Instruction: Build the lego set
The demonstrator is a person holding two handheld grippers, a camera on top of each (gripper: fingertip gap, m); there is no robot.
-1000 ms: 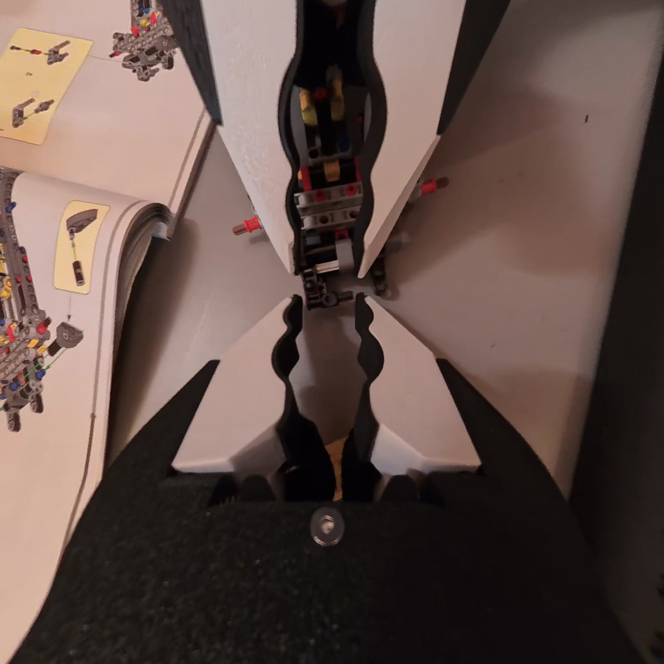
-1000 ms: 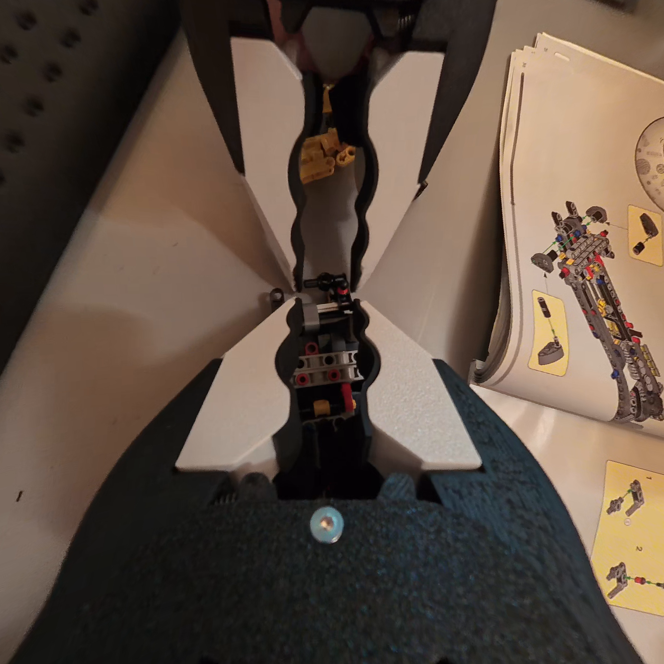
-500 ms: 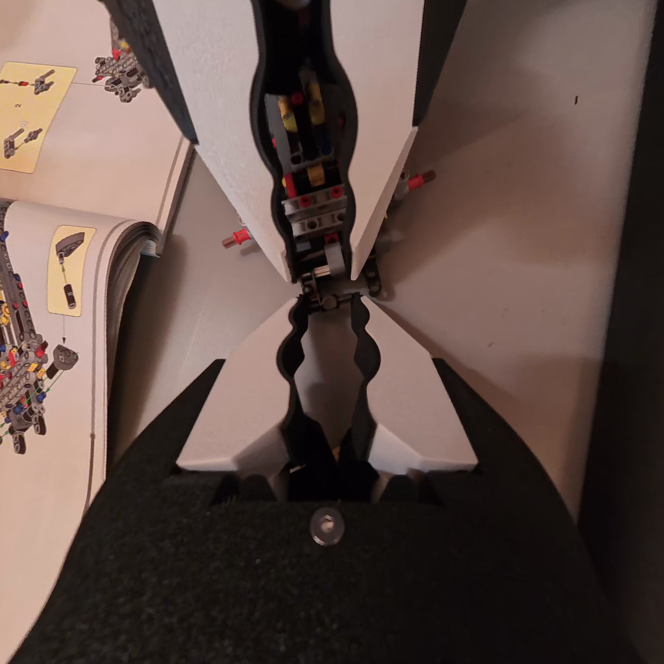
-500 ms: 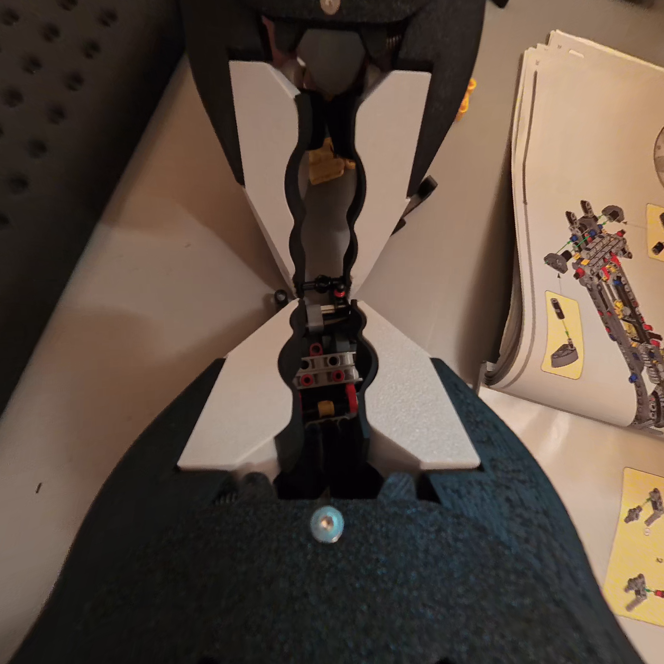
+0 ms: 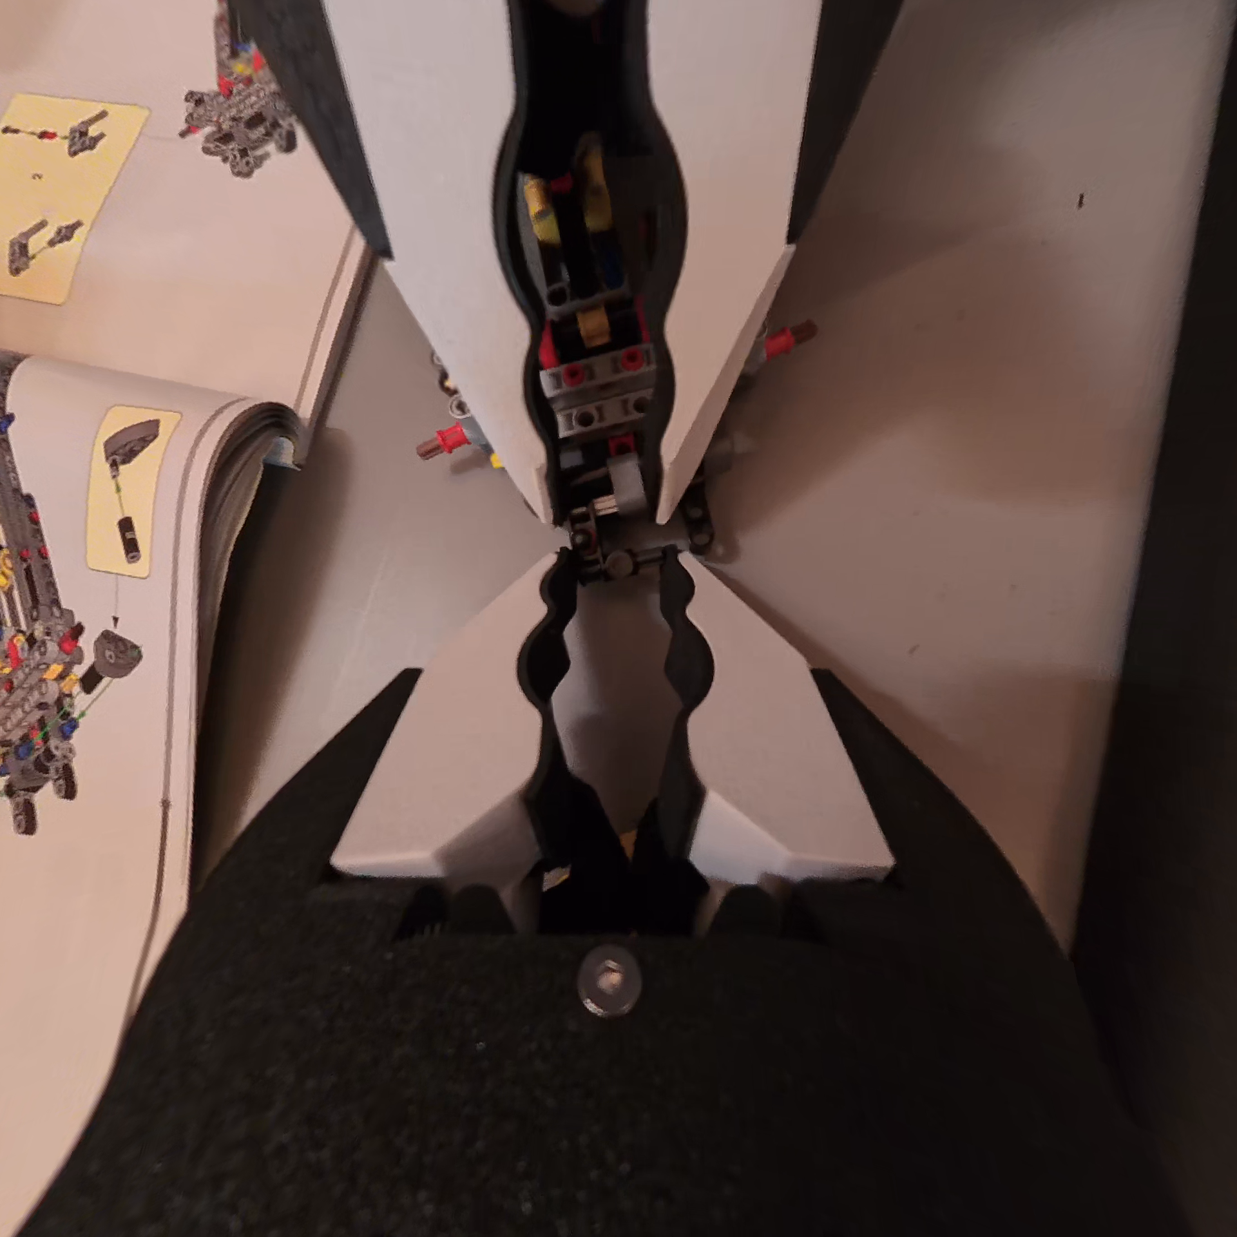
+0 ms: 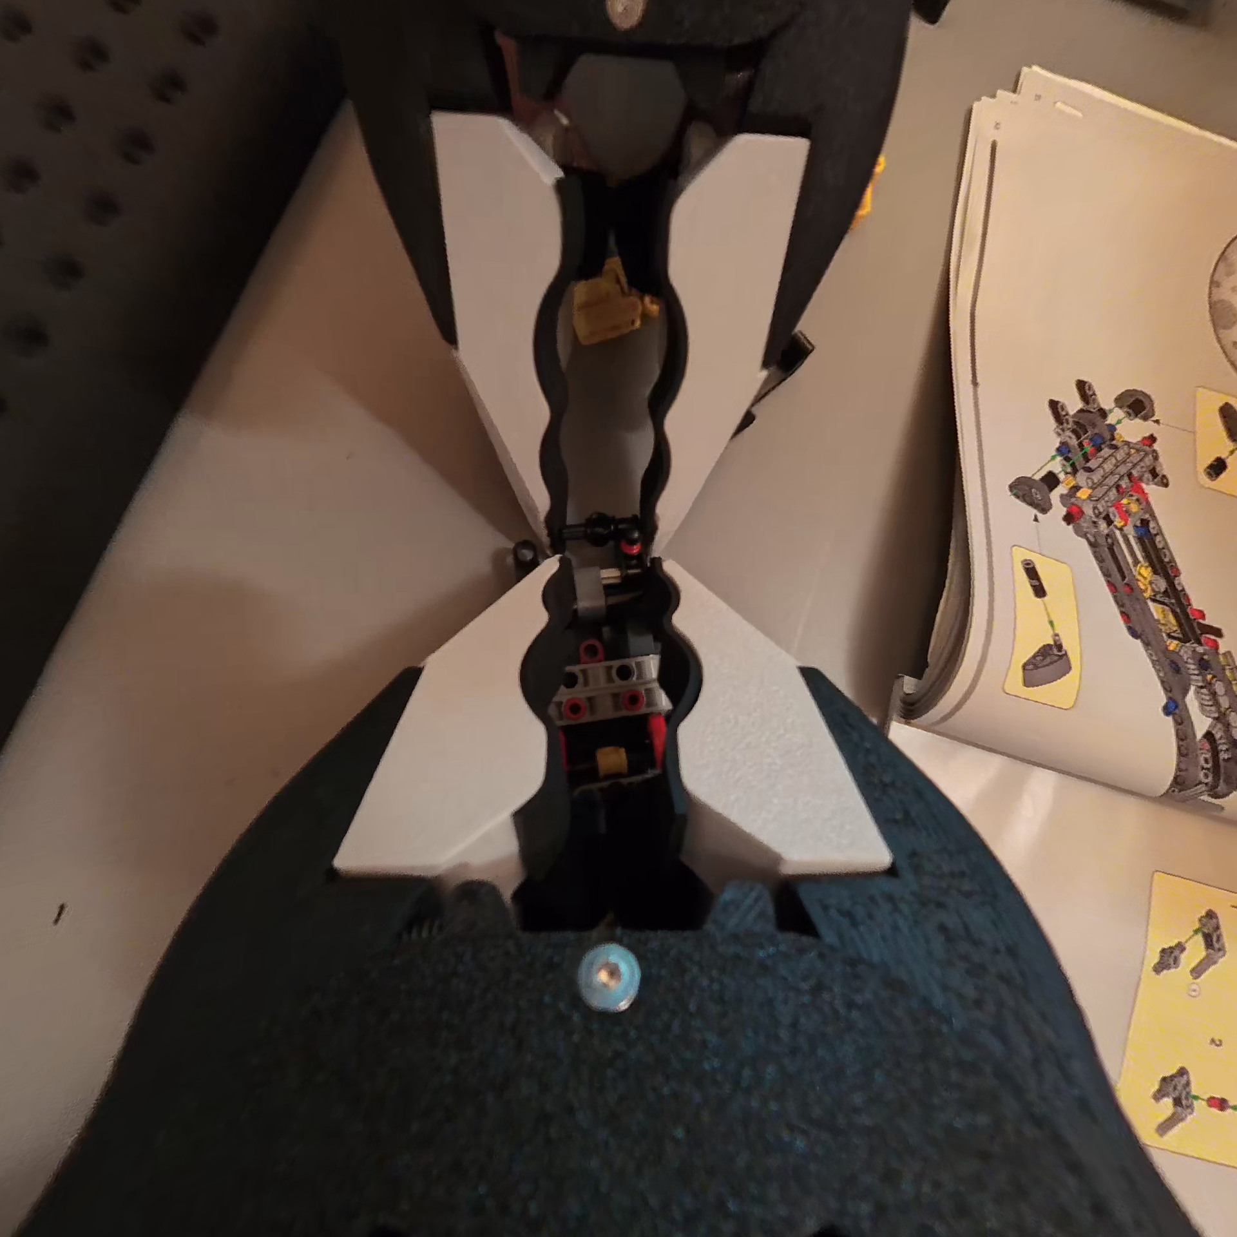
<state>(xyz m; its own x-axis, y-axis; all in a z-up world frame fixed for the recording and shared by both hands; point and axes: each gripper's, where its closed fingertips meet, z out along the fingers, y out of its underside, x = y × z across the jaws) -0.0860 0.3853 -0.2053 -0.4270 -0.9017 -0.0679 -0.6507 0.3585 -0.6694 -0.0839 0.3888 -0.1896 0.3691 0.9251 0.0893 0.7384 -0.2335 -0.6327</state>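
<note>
The two grippers meet tip to tip above the pale table (image 5: 937,602). My right gripper (image 6: 609,565) is shut on the lego assembly (image 6: 609,689), a long build of grey beams with red pins and yellow parts that lies along its fingers. In the left wrist view the assembly (image 5: 596,388) shows between the right gripper's fingers, with red pins (image 5: 445,438) sticking out at both sides. My left gripper (image 5: 616,559) is shut on a small black connector piece (image 5: 622,562) held crosswise at its tips against the end of the assembly. The piece also shows in the right wrist view (image 6: 602,529).
An open instruction booklet (image 5: 100,602) lies left of the left gripper; in the right wrist view (image 6: 1071,335) it lies to the right. A loose yellow lego part (image 6: 602,311) lies on the table under the left gripper. A dark perforated board (image 6: 100,201) borders the table. Only a small space, under 4 cm, lies between the two pairs of fingers.
Both grippers stay tip to tip with the same grips. The pair has shifted slightly; more of the left gripper's body now shows in the right wrist view.
</note>
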